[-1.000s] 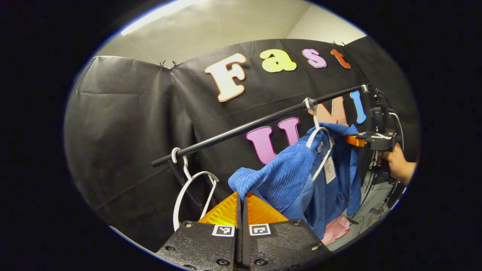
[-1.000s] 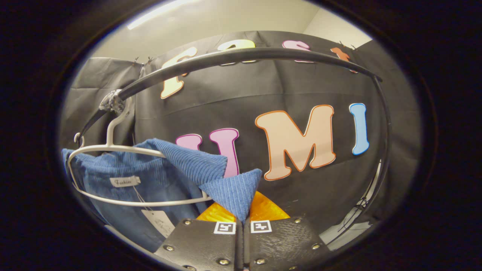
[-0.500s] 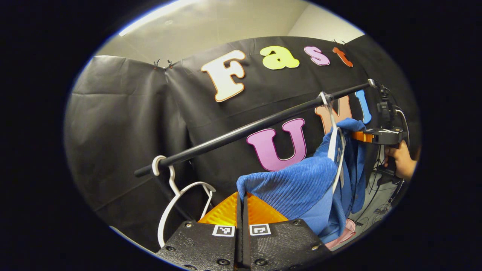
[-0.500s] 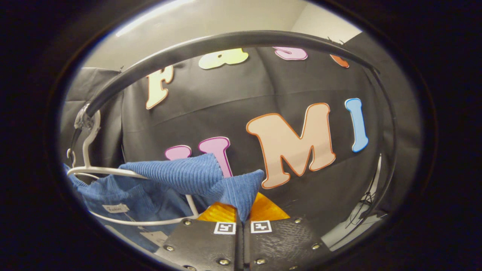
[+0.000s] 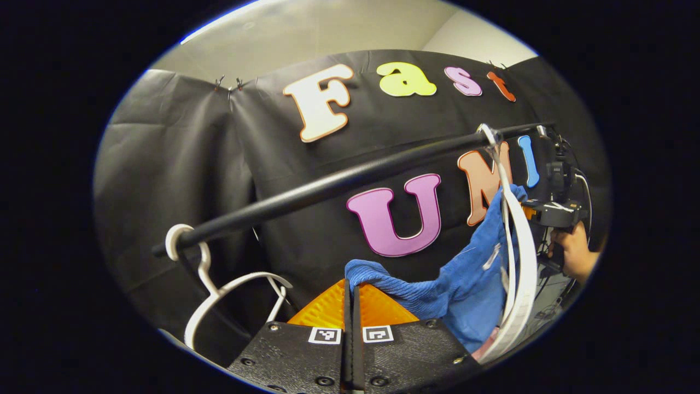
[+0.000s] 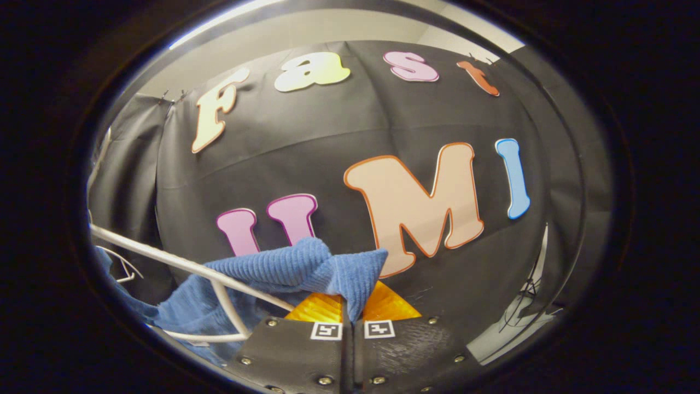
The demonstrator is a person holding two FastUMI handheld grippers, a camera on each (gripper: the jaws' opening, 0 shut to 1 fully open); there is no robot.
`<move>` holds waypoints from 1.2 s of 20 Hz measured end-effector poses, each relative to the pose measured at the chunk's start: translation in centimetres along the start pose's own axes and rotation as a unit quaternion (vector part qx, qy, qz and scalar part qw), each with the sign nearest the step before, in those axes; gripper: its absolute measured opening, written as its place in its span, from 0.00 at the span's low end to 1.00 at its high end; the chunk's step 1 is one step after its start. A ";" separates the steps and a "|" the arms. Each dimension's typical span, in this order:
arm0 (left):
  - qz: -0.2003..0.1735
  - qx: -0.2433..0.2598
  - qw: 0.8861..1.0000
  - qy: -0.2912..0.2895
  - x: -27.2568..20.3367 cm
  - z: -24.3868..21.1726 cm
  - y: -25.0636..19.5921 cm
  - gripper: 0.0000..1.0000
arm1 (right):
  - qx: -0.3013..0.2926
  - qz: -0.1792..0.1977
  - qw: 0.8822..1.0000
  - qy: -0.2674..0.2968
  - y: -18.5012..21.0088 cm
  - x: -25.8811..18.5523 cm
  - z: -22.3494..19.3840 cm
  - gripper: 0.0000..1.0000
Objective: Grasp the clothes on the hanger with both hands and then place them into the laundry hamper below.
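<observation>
Black rail (image 5: 339,183): a dark round bar runs across the left gripper view, low at the left and rising to the right, in front of the booth's cloth wall.
Blue garment (image 5: 465,273): ribbed blue cloth, stretched between the two grippers and draped over the white hanger at the right; in the right gripper view it spreads from the lower left to a bunched corner at the centre (image 6: 306,268).
White hanger (image 5: 517,246): hooked on the rail near its right end, seen nearly edge-on, with the garment on it; in the right gripper view its thin white wires (image 6: 180,262) cross over the cloth at the left.
Empty hanger (image 5: 219,290): white, hooked on the rail's low left end, bare.
Left gripper (image 5: 353,290): fingers closed on a folded edge of the blue garment at the bottom centre.
Right gripper (image 6: 353,303): fingers pressed together on the garment's corner; in the left gripper view it sits at the far right (image 5: 533,208), at the cloth's far edge.
Hand (image 5: 574,254): holds the right gripper's handle at the far right.
Pink item (image 5: 481,350): a small patch low under the garment, too hidden to identify.
</observation>
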State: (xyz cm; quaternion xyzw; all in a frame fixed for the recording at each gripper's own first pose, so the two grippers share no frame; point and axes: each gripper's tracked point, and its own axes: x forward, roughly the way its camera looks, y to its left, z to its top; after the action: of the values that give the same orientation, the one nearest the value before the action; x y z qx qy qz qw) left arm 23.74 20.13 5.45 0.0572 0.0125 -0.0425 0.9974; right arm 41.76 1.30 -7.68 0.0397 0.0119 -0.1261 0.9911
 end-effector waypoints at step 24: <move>-0.033 -0.158 0.983 0.089 -8.1 -14.1 -4.9 0.00 | -0.060 0.072 0.980 0.174 2.0 -14.2 -15.2 0.01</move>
State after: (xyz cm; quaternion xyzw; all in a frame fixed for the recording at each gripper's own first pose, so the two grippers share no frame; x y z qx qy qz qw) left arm 14.96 17.54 -8.90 -0.0985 0.1096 -0.0672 0.9868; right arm 28.29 7.99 -22.23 0.0022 0.1889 -0.0450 0.9810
